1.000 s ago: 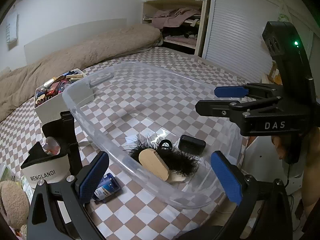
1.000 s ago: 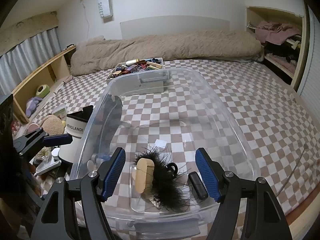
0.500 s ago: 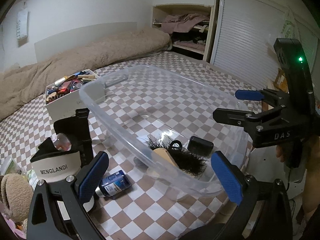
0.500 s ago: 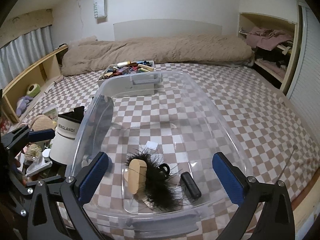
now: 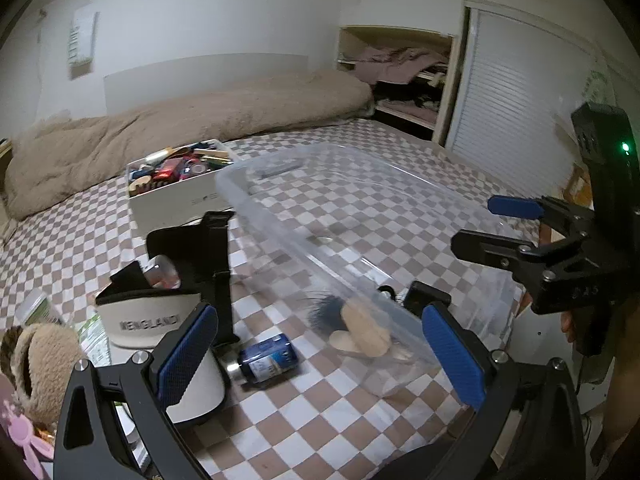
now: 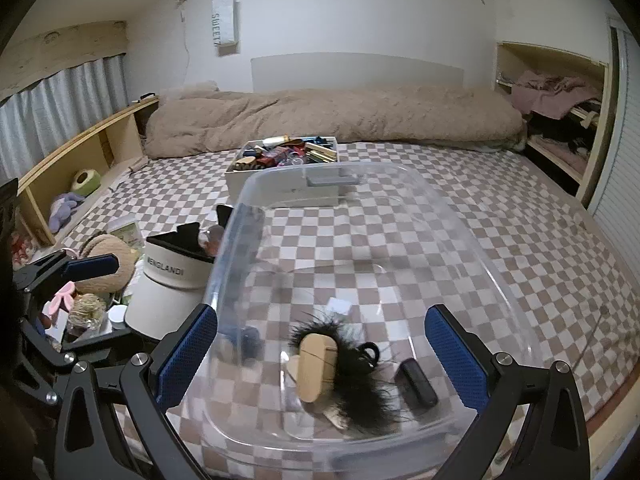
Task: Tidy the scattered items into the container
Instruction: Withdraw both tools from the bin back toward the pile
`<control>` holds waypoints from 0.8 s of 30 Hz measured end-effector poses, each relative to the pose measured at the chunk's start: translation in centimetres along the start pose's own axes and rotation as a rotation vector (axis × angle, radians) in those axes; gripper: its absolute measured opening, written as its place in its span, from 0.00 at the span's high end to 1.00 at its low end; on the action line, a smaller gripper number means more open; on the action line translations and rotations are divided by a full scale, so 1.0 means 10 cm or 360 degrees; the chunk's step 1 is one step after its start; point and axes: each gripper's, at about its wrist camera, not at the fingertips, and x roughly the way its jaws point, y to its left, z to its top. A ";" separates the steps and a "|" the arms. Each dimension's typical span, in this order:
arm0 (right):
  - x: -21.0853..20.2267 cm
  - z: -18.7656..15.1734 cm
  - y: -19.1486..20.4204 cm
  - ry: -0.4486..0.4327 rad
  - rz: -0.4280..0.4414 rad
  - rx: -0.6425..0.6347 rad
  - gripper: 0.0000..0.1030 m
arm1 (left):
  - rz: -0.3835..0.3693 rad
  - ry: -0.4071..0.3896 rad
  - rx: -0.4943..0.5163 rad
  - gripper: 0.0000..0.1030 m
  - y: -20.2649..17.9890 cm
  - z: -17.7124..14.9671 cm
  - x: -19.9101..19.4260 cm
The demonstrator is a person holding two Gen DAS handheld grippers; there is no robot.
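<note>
Left wrist view: the left gripper (image 5: 320, 356) fills the bottom of the frame with its blue pads (image 5: 188, 354) spread wide and nothing held between them. Just beyond the left pad a blue bottle (image 5: 266, 362) lies on its side on the checkered bed (image 5: 280, 432), outside the bin (image 5: 400, 216). Left of the bottle sits a white cap (image 5: 148, 322) with a black strap standing behind it. A plush toy (image 5: 40, 364) shows at the lower left edge. A white box (image 5: 176, 194) of mixed small items stands at centre left, beside the bin's far corner. The right gripper (image 5: 496, 224) enters from the right edge, fingers parted and empty, over the bin's right rim.

Right wrist view: the right gripper (image 6: 320, 356) occupies the bottom of the frame, blue pads (image 6: 454, 354) wide apart, gripping nothing, poised above the bin's (image 6: 480, 256) near end. Inside the bin, at lower centre, lie a tan comb (image 6: 316, 364), a black feathery piece (image 6: 360, 380) touching it, and a small black case (image 6: 416, 382) just to the right. The bottle appears only as a dark blur through the bin's left wall. The cap (image 6: 168, 280) and toy (image 6: 108, 256) sit left of the bin; the box (image 6: 280, 164) stands behind it. The left gripper (image 6: 76, 272) shows at the left edge.
</note>
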 end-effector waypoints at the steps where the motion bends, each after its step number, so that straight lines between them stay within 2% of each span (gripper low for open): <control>1: 0.00 0.00 0.03 -0.0005 0.0005 -0.0002 0.00 | 0.0007 -0.0001 -0.0008 0.00 0.04 -0.02 -0.02; 15: 0.11 0.08 0.60 -0.0020 0.0068 -0.0084 0.00 | 0.0163 -0.0050 -0.0168 0.00 0.63 -0.22 -0.34; 24: 0.19 0.12 1.00 -0.0032 0.0130 -0.0165 0.00 | 0.0258 -0.0139 -0.0270 0.00 1.00 -0.39 -0.58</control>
